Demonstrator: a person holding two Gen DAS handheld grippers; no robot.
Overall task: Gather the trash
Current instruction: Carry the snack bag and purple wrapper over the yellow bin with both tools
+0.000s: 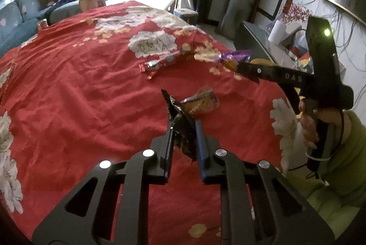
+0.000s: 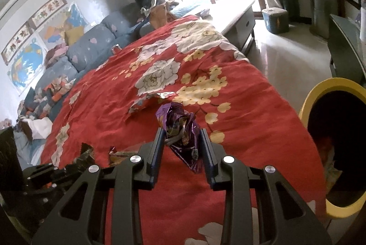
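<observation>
1. Left gripper (image 1: pixel 184 130): clenched on a dark crumpled snack wrapper (image 1: pixel 180 128), lifted clear of the red floral bedspread (image 1: pixel 80 84). The wrapper sticks up past the fingertips; print unreadable.
2. Right gripper (image 2: pixel 183 137): grasping a purple foil wrapper (image 2: pixel 180 128), bunched between the pads, its tail hanging below them. It is held above the bedspread, near the bed's foot edge.
3. Yellow-rimmed bin (image 2: pixel 329 93): off the bed's edge, to the right of the purple wrapper in the right wrist view. Likely the drop target. Dark inside, so the contents are hard to make out beyond some red and pale scraps.
4. Still on the bedspread: a clear bag with yellowish contents (image 1: pixel 201 102), just beyond the dark wrapper, and a long red-and-silver wrapper (image 1: pixel 160 63) further up the bed towards the pillows.
5. Handling, my read: all foil or film, so very light, floppy and slick. It crushes rather than resists. Pinch on a bunched fold, not a flat edge, or it may slide out.
6. The clear bag may hold food remnants; take it by the gathered top.
7. Hidden: the left gripper is mostly cut off in the right wrist view, and window glare washes out the far end of the bed.
</observation>
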